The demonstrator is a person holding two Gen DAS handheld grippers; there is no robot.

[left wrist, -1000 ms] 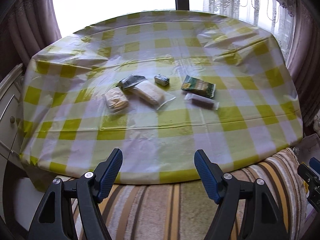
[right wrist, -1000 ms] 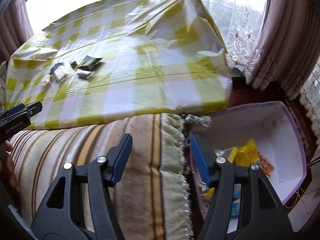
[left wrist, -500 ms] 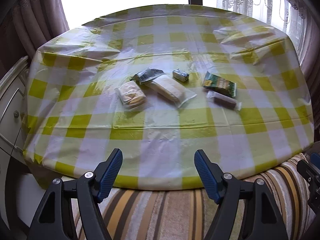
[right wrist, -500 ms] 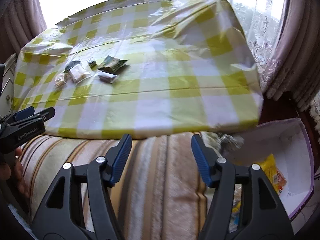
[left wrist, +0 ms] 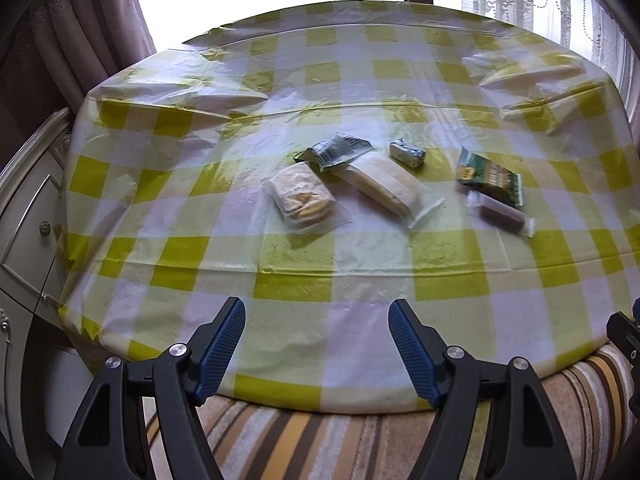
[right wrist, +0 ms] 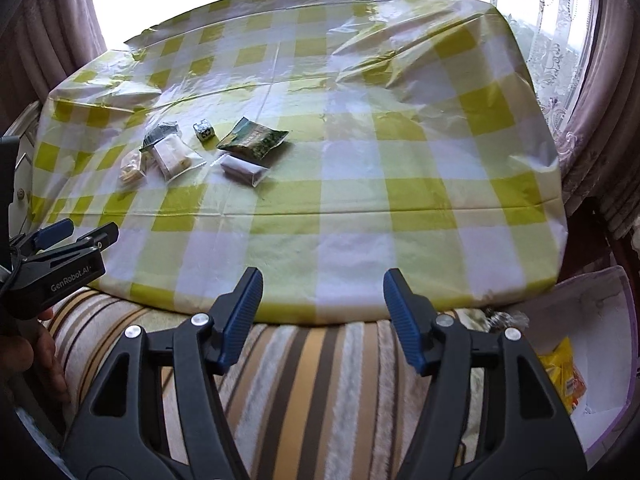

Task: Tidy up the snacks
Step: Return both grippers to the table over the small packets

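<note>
Several snack packs lie together on the yellow-checked table (left wrist: 360,280): a clear bag of biscuits (left wrist: 302,197), a long pale bar (left wrist: 384,186), a grey-green crumpled wrapper (left wrist: 338,150), a small foil cube (left wrist: 407,154), a green packet (left wrist: 490,174) and a brown bar in clear wrap (left wrist: 502,214). My left gripper (left wrist: 318,346) hangs open over the table's near edge, well short of them, nothing between its fingers. My right gripper (right wrist: 322,312) is open and empty above the near edge, with the green packet (right wrist: 252,142) far off at the upper left.
A striped cushion (right wrist: 304,392) lies along the near side of the table. A white box with a purple rim (right wrist: 600,360) at the lower right holds a yellow packet (right wrist: 560,372). A white cabinet (left wrist: 28,208) stands left. Curtains flank the window behind.
Both grippers have come forward over the cushion toward the table, so the snacks look nearer. The right view has swung left, leaving less of the white box in sight. Both stay open.
</note>
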